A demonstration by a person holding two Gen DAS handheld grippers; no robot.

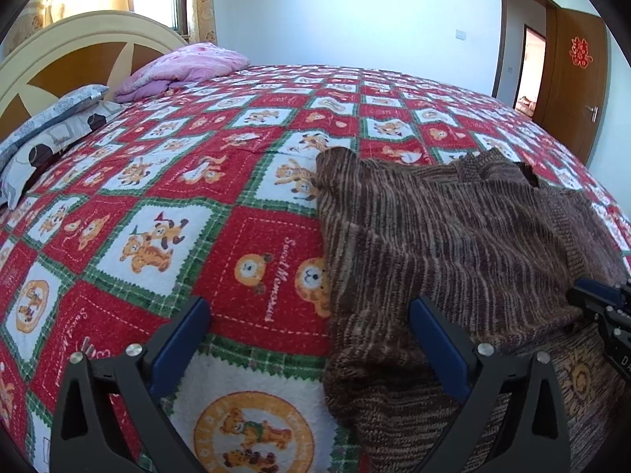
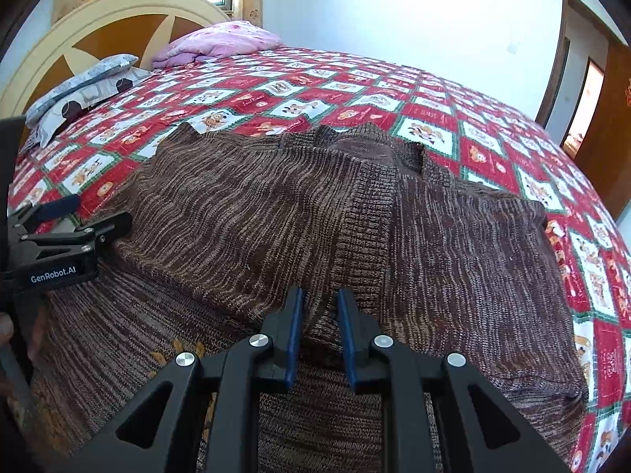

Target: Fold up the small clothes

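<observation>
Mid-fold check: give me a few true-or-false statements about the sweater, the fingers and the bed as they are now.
1. The brown knit sweater lies on a red checked blanket. True.
2. The left gripper has its fingers pinched shut. False: they stand wide apart, over the sweater's edge.
3. The right gripper shows only a narrow gap between its fingers. True.
4. A pink quilt lies by the headboard. True.
5. The door is shut. False: it stands open.

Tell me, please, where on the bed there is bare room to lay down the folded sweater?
The bedspread lies bare between the brown knit sweater and the pillows by the headboard, and beyond the sweater toward the far wall. The headboard end is crowded with pillows and a pink quilt.
</observation>
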